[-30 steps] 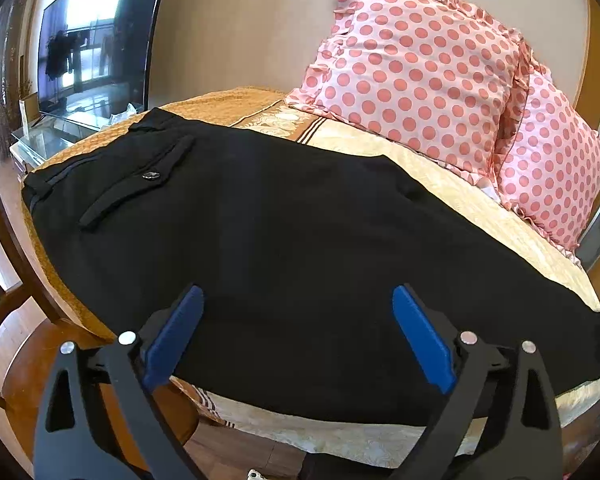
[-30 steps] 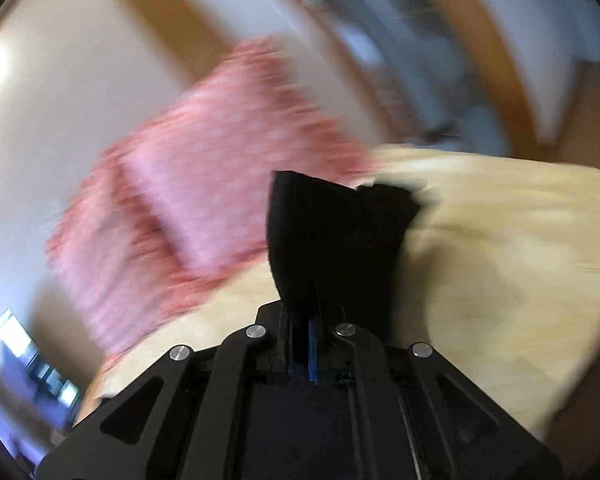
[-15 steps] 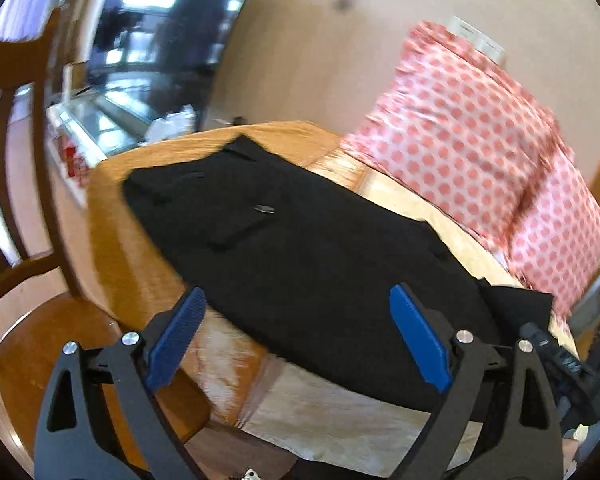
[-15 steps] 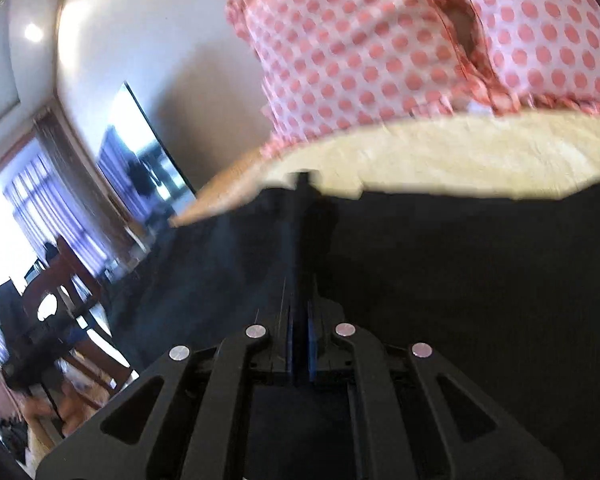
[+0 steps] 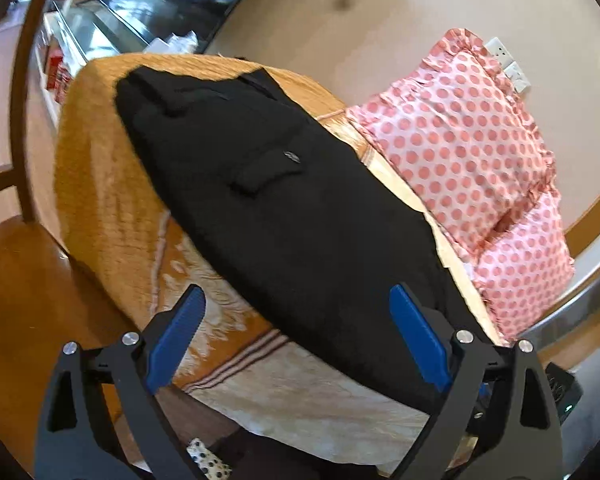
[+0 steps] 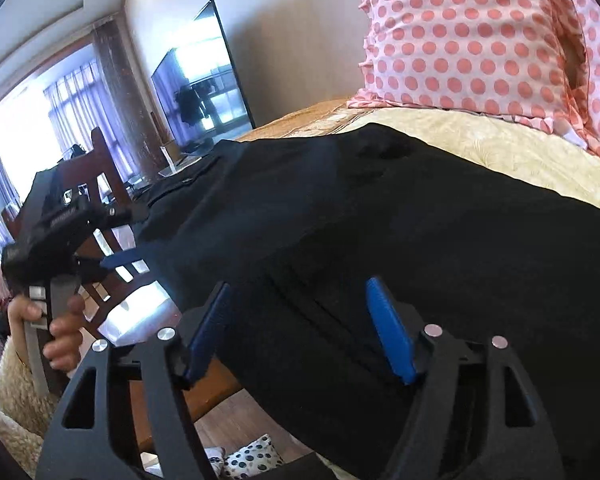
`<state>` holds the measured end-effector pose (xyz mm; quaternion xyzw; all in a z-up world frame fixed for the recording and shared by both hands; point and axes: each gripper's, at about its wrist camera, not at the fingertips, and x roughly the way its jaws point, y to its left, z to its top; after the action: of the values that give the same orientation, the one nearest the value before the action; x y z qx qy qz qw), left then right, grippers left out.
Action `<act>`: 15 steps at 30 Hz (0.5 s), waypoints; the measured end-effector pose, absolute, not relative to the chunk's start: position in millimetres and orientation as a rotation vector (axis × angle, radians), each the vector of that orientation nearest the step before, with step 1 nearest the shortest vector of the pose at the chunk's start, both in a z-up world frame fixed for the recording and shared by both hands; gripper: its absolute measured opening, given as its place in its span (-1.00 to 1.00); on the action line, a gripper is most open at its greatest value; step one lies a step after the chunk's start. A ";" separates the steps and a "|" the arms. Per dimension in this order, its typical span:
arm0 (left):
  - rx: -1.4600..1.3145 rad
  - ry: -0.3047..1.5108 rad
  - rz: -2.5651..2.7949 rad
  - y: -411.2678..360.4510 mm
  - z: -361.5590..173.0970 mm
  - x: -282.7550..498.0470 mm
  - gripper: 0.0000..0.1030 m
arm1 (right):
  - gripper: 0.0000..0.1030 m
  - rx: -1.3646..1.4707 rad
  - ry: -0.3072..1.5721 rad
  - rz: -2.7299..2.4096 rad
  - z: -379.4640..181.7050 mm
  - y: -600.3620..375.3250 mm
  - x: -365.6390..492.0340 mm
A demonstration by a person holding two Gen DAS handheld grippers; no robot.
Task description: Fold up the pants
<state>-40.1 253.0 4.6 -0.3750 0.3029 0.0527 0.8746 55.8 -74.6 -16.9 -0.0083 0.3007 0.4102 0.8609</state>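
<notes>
Black pants [image 5: 284, 208] lie along the bed, waistband and buttoned back pocket [image 5: 268, 168] at the far left end. In the right wrist view the pants [image 6: 400, 232] show a leg layer folded over on top. My left gripper [image 5: 296, 320] is open and empty, above the bed's near edge. It also shows in the right wrist view [image 6: 120, 240], held in a hand at the left. My right gripper [image 6: 296, 320] is open and empty, just above the folded black cloth at the near edge.
The bed has an orange-and-cream cover [image 5: 112, 216]. Two pink polka-dot pillows [image 5: 460, 152] stand at the wall side. A wooden chair [image 5: 16, 264] stands close to the bed at the left. A television [image 6: 204, 80] hangs on the far wall.
My right gripper was shut on the pants' leg end, carried it over toward the waist, and is now open with the cloth laid down. My left gripper swung left, still open.
</notes>
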 end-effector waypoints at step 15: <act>-0.965 0.700 0.153 273.9 -12.8 -15.5 0.79 | 0.39 0.029 0.628 0.882 -19.9 -78.3 54.4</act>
<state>-15.5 273.9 -12.8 -0.4542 0.3293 0.0722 0.8247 54.4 -78.3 -19.9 0.0139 0.2988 0.4199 0.8569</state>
